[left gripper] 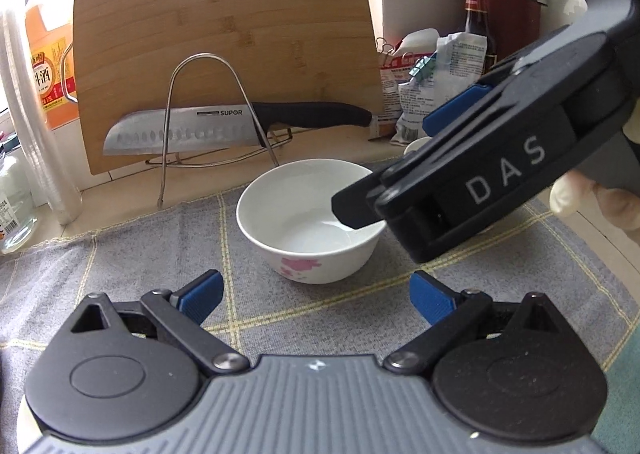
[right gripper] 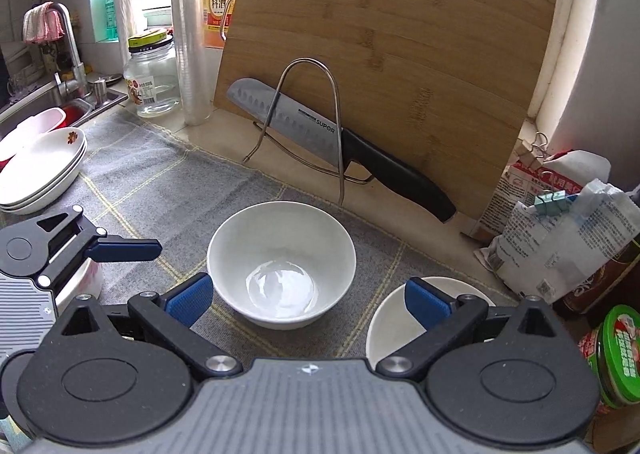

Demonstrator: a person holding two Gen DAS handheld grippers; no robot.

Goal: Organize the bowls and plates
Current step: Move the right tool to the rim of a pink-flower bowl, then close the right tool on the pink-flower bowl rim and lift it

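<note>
The white bowl (right gripper: pixel 281 264) w/ the pink flower print sits upright on the grey cloth (right gripper: pixel 168 190) spread over the worktop (right gripper: pixel 224 142), right ahead of both my tools, and I hold nothing yet. It's empty, only glare on the bottom. My right hand-held gripper (right gripper: pixel 308 300) is spread wide, the bowl just ahead between its blue pads but not touched. My left hand-held gripper (left gripper: pixel 316 298) is spread too, empty, close to the bowl's near side.

A 2nd white bowl (right gripper: pixel 400 318) stands just right of the first, partly hidden behind my right pad; what I see of its inside looks empty. Far left, by the sink (right gripper: pixel 48 102), there's a stack of white plates (right gripper: pixel 44 170), so I judge that part sorted already. Bowls are still apart, so nesting them is what's left, I reckon.

Behind: chopping board (right gripper: pixel 400 54) leaning on the wall, knife (right gripper: pixel 320 126) on a wire rack, a glass jar (right gripper: pixel 152 78) that looks empty.
</note>
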